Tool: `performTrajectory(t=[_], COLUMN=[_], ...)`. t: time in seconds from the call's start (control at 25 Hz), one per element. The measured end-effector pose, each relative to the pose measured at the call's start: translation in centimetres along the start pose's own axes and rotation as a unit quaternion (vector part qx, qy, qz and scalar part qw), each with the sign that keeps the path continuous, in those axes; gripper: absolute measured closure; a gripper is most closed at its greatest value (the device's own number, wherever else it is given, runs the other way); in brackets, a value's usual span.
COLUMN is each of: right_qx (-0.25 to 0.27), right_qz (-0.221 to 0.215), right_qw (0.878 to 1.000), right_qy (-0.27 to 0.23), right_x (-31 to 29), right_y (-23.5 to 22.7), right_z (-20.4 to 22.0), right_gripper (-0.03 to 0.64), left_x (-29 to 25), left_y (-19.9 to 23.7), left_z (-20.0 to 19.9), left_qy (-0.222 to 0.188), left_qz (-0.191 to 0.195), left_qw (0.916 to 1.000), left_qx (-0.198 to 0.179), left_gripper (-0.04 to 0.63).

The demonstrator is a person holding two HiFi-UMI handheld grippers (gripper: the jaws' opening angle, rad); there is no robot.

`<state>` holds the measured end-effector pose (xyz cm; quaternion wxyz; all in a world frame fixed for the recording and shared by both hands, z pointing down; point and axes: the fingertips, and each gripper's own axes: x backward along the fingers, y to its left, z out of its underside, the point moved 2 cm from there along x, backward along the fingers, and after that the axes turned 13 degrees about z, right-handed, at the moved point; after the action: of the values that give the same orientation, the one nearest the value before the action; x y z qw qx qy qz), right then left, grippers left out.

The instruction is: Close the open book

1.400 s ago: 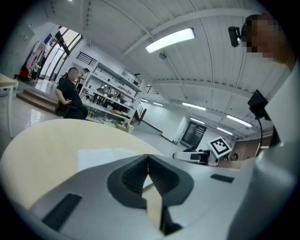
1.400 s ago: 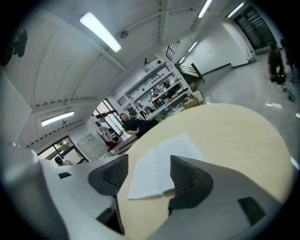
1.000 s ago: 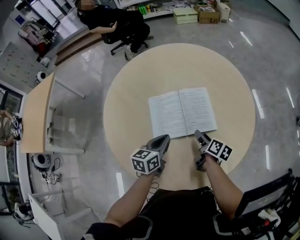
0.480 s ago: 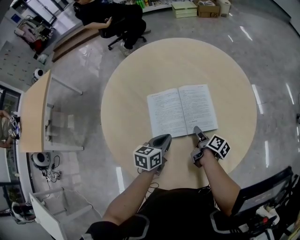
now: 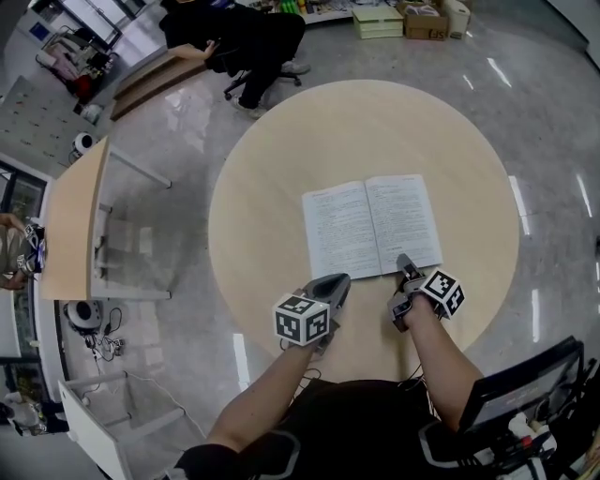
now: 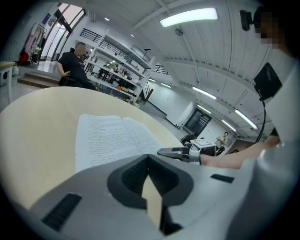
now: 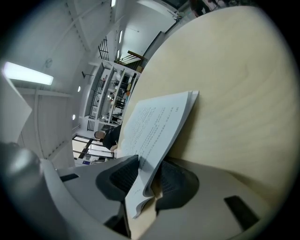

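An open book (image 5: 373, 228) lies flat, pages up, near the middle of the round wooden table (image 5: 281, 150). My right gripper (image 5: 403, 262) is at the near edge of its right half. In the right gripper view the gripper (image 7: 147, 164) is rolled onto its side. Its jaws are closing, and their pads press a stack of the book's right-hand pages (image 7: 159, 122) near the corner. My left gripper (image 5: 339, 279) rests just short of the near edge of the book's left half. Its jaws (image 6: 148, 157) are shut on nothing, with the book (image 6: 110, 138) ahead of them.
A person sits on an office chair (image 5: 244, 37) beyond the table's far left. A long wooden desk (image 5: 70, 225) stands at the left. Boxes (image 5: 412, 19) lie on the floor at the back. A dark screen (image 5: 525, 384) is at the lower right.
My right gripper has moved onto the book's near right edge, rolled onto its side and closed its jaws around the right-hand pages. The left gripper has hardly moved.
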<state>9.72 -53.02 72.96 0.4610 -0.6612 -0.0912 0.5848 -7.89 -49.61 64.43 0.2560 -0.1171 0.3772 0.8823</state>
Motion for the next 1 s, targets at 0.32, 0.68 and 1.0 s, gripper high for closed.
performTrajectory(t=[0.32,0.68,1.0], right_qx=[0.111,0.537,0.682], right_qz=[-0.031,0.042,0.074], right_qw=[0.992,0.836,0.724], right_qy=[-0.044,-0.103,-0.072], right_x=[0.8,1.2,-0.5], right_y=[3.5,7.4,8.2], right_z=[0.2,3.6,8.1], right_gripper=[0.589,0.604,0.606], left_x=[1.4,2.8,6.0], left_y=[0.7,0.2,-0.2], left_z=[0.4,0.7,2.0], left_qy=[-0.008,-0.034,-0.054], left_qz=[-0.006,-0.014,-0.039], left_qw=[0.9999,0.9992,0.9972], left_qx=[0.004,0.015,0.034], left_gripper=[0.606,0.606,0.606])
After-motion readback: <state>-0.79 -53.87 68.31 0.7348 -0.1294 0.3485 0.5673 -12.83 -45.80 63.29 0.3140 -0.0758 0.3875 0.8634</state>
